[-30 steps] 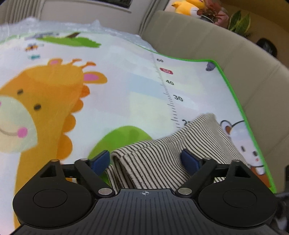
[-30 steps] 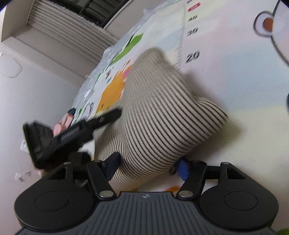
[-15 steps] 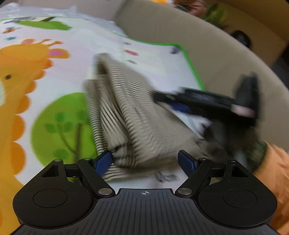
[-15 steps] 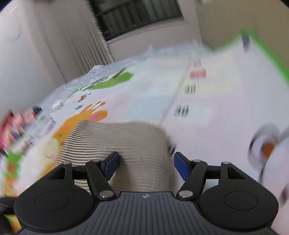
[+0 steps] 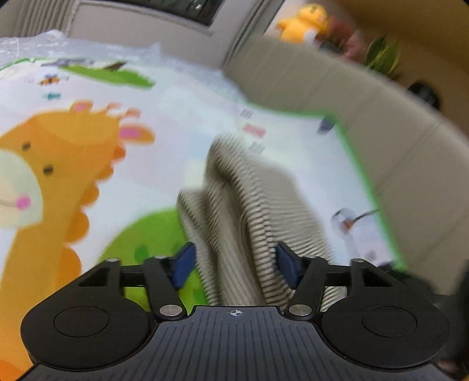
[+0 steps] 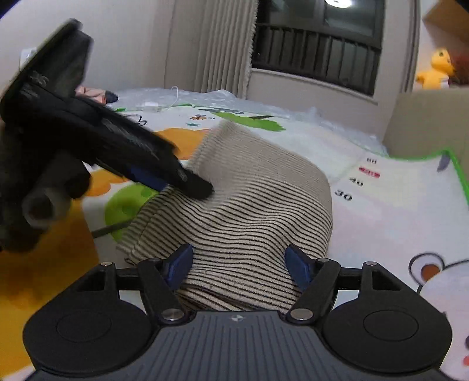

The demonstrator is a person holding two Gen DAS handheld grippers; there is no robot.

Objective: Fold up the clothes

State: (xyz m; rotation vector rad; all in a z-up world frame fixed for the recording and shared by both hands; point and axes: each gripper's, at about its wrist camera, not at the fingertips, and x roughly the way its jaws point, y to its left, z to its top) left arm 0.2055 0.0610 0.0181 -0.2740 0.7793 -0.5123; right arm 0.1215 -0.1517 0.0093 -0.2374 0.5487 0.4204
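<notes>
A beige garment with thin dark stripes (image 6: 263, 199) lies folded in a hump on the play mat (image 6: 395, 211). In the left wrist view the striped garment (image 5: 249, 205) is blurred, and a bunched fold of it runs between the blue pads (image 5: 184, 265). My left gripper (image 5: 236, 263) is closing its jaws around that fold, but a firm press does not show. From the right wrist view, the left gripper (image 6: 196, 186) comes in from the left with its tips on the garment's left edge. My right gripper (image 6: 239, 263) is over the garment's near edge. Its jaws are opening, with cloth lying between them.
The mat has a printed orange giraffe (image 5: 58, 164), a height scale (image 6: 356, 181) and a green border (image 5: 369, 181). A beige sofa (image 5: 395, 140) curves along its right side, with a yellow plush toy (image 5: 302, 23) and a plant behind. Crinkled plastic (image 6: 222, 96) and small items lie at the far edge under a window.
The right wrist view has rolled from steeply tilted to level. The garment's hump now lies ahead of the right gripper. The left gripper's jaws have narrowed around the striped fold.
</notes>
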